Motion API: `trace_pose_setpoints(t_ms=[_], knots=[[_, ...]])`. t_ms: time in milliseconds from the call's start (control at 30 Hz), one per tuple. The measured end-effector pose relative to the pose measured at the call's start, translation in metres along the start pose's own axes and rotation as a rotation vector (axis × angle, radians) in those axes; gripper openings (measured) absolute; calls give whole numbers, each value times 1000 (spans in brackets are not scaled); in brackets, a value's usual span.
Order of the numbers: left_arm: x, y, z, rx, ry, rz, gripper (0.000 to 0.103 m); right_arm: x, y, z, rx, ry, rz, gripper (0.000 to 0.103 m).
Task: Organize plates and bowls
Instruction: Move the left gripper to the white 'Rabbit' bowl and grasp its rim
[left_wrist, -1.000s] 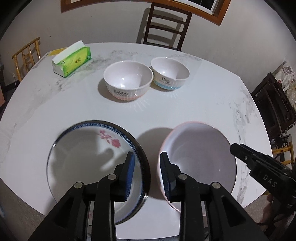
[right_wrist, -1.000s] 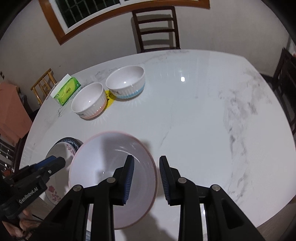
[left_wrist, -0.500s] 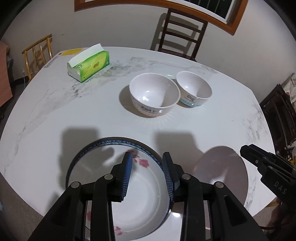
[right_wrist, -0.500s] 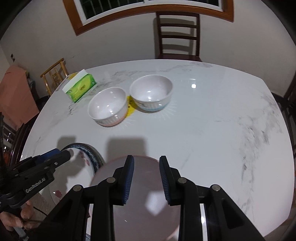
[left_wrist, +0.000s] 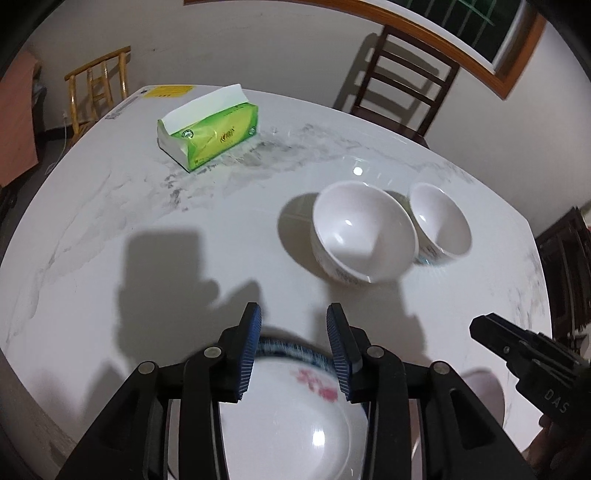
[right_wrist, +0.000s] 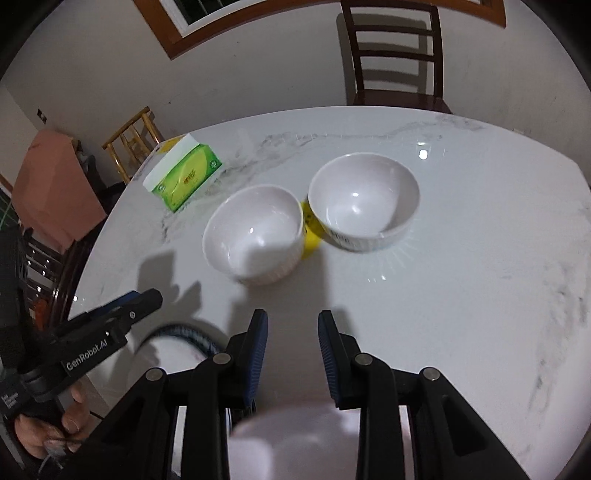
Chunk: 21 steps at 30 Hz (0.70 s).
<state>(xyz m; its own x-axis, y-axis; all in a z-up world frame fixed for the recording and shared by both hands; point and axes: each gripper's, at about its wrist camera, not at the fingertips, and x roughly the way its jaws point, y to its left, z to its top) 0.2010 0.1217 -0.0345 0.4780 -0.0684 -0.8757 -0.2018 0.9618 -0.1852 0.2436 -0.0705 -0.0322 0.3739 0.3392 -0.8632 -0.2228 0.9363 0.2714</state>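
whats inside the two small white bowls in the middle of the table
Both the nearer bowl and the farther bowl look empty, showing only glossy white insides with light glints. A yellow object sits between them, mostly hidden by the bowls, so I cannot tell what it is.

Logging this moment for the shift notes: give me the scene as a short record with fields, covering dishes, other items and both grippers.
surface: white marble table
bowls: two white bowls side by side, upright, empty
plates: blue-rimmed floral plate under left gripper; pink-rimmed plate under right gripper
other: green tissue pack
left gripper: jaws apart, just been opening, nothing gripped
right gripper: jaws apart, nothing gripped
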Motion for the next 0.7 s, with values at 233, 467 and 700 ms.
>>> trace_pose_setpoints(t_ms=[233, 467, 700], knots=[[34, 1, 37, -29, 15, -3, 33, 42, -1, 36, 32, 48, -4, 29], [70, -1, 56, -35, 50, -10, 33, 84, -4, 53, 51, 105, -23, 29], [101, -4, 62, -26, 93, -41, 22, 109, -3, 58, 62, 138, -4, 24]])
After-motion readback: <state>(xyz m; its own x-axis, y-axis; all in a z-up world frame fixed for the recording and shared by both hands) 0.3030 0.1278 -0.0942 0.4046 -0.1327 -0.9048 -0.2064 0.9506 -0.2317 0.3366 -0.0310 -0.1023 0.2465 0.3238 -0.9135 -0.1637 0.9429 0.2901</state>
